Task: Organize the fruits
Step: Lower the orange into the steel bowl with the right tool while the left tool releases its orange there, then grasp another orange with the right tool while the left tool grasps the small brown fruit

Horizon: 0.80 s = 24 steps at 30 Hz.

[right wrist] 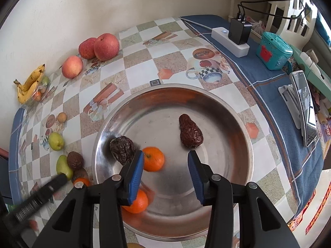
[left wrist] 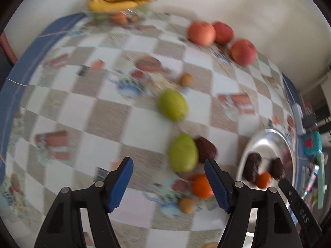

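My right gripper (right wrist: 165, 157) is open and empty above a steel bowl (right wrist: 238, 128). The bowl holds two wrinkled dark dates (right wrist: 190, 132) (right wrist: 122, 148) and two oranges (right wrist: 153, 158) (right wrist: 137, 201). My left gripper (left wrist: 168, 163) is open and empty, low over the table, near a green fruit (left wrist: 182, 155) with a dark date (left wrist: 205, 149) touching it and an orange (left wrist: 201, 186) beside it. A second green fruit (left wrist: 173, 104) lies farther off. The left view is blurred.
Three red apples (left wrist: 201, 32) (left wrist: 223, 32) (left wrist: 243, 51) and a banana bunch (left wrist: 120, 0) lie along the far wall. Small brown fruits (left wrist: 186, 79) (left wrist: 187, 205) lie on the checked tablecloth. A power strip (right wrist: 229, 41), teal box (right wrist: 273, 50) and phone on a stand (right wrist: 304, 105) sit right of the bowl.
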Tool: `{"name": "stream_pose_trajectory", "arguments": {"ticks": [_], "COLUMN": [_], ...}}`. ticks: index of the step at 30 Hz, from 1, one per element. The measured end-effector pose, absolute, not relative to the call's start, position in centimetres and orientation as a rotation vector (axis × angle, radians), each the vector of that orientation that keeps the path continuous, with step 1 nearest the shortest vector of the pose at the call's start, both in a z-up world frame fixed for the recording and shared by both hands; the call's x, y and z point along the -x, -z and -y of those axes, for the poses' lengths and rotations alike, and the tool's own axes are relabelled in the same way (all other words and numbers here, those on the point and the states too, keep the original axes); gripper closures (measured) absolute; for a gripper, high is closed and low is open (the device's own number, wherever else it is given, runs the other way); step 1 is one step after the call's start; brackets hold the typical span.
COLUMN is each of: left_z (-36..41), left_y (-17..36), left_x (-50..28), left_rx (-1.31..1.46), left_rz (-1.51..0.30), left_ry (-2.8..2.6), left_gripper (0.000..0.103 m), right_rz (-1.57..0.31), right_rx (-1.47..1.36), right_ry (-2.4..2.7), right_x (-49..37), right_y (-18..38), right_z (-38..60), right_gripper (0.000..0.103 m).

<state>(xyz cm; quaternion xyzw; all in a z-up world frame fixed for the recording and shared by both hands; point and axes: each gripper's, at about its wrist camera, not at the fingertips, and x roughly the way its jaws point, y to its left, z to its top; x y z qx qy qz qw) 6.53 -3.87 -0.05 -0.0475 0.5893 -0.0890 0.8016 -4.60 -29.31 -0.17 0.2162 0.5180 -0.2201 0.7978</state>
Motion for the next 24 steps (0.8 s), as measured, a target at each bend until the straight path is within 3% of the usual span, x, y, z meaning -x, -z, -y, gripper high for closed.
{"name": "stream_pose_trajectory", "arguments": {"ticks": [15, 17, 18, 22, 23, 24], "left_z": [-0.1, -0.3, -0.4, -1.4, -1.7, -1.9], "left_y": [-0.2, 0.0, 0.2, 0.9, 1.1, 1.2], "left_x": [-8.4, -8.5, -8.5, -8.5, -8.4, -8.4], "left_rx": [0.117, 0.111, 0.109, 0.107, 0.105, 0.106], "left_rz": [-1.241, -1.244, -1.247, -1.260, -1.265, -1.268], "left_ry": [0.092, 0.076, 0.067, 0.012, -0.006, -0.017], "left_gripper": [0.019, 0.011, 0.002, 0.000, 0.000, 0.000], "right_rz": [-1.092, -1.071, -1.071, -1.169, -1.163, -1.159], "right_rx": [-0.458, -0.465, -0.452, -0.420, -0.413, -0.398], "right_ry": [0.423, 0.399, 0.387, 0.361, 0.343, 0.335], "right_x": [1.4, 0.9, 0.7, -0.2, -0.1, -0.1], "right_y": [-2.3, -2.3, -2.0, -0.1, -0.2, -0.3], "right_z": [25.4, 24.9, 24.5, 22.9, 22.6, 22.3], "right_gripper": [0.057, 0.049, 0.046, 0.044, 0.039, 0.023]}}
